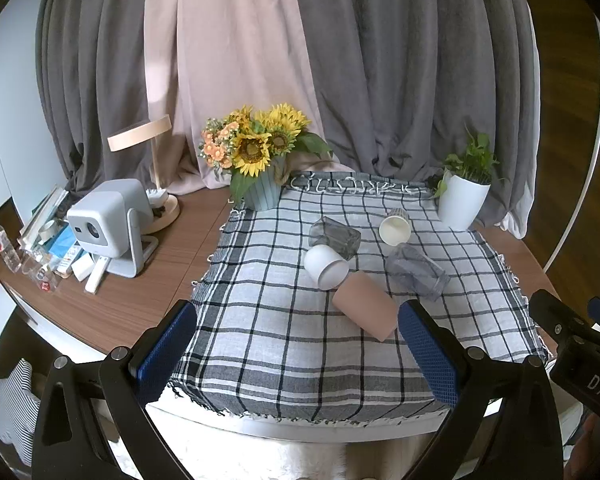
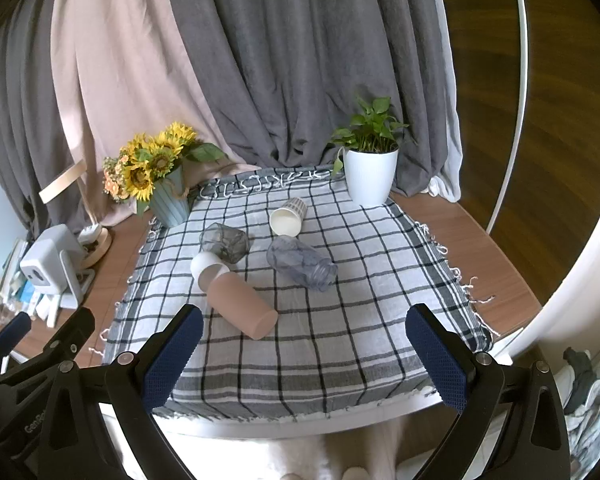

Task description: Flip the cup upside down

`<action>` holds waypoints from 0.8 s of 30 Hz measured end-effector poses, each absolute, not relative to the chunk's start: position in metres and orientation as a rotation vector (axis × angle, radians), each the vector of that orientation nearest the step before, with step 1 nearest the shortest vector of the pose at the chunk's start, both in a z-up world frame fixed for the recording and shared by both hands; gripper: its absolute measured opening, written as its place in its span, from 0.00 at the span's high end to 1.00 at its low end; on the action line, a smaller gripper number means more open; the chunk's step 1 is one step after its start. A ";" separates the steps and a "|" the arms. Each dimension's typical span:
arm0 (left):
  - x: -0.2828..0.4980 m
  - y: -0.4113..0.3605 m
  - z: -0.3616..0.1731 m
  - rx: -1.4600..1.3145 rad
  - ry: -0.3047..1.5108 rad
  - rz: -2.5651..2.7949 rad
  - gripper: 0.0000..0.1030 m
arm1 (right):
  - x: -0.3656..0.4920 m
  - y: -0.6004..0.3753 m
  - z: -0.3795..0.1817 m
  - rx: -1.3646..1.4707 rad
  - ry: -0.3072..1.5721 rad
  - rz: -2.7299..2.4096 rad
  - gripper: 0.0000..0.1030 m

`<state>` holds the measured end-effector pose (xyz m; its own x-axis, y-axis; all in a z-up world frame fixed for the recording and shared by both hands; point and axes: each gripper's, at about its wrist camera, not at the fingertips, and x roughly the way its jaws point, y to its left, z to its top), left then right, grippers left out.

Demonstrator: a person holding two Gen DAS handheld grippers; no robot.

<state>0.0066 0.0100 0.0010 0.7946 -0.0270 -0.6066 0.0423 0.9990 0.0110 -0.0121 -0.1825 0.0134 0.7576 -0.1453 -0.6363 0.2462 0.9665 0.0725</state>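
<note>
Several cups lie on their sides on a checked cloth (image 1: 284,344) (image 2: 340,336). A pink cup (image 1: 366,306) (image 2: 242,300) lies nearest. A white cup (image 1: 325,266) (image 2: 208,263) touches its far end. Behind are a dark glass cup (image 1: 336,236) (image 2: 225,242), a clear glass cup (image 1: 418,272) (image 2: 302,262) and a striped paper cup (image 1: 396,226) (image 2: 287,216). My left gripper (image 1: 296,354) is open and empty at the near table edge, with the pink cup just beyond its right finger. My right gripper (image 2: 304,360) is open and empty, to the right of the pink cup.
A sunflower pot (image 1: 260,156) (image 2: 160,172) and a white plant pot (image 1: 462,196) (image 2: 370,172) stand at the cloth's far corners. A white projector (image 1: 108,228) (image 2: 50,260), a lamp (image 1: 148,148) and clutter sit at the left. Curtains hang behind.
</note>
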 end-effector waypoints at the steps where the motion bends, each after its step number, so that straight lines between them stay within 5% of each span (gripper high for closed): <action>1: 0.006 0.010 0.000 0.025 0.650 -0.037 0.00 | -0.012 -0.182 0.014 0.158 0.679 -0.215 0.01; 24: 0.007 0.011 0.000 0.021 0.652 -0.038 0.00 | -0.010 -0.181 0.014 0.158 0.678 -0.218 0.01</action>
<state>0.0066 0.0113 0.0004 0.7940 -0.0291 -0.6072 0.0424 0.9991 0.0076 -0.0104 -0.1807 0.0139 0.7577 -0.1483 -0.6356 0.2506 0.9653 0.0735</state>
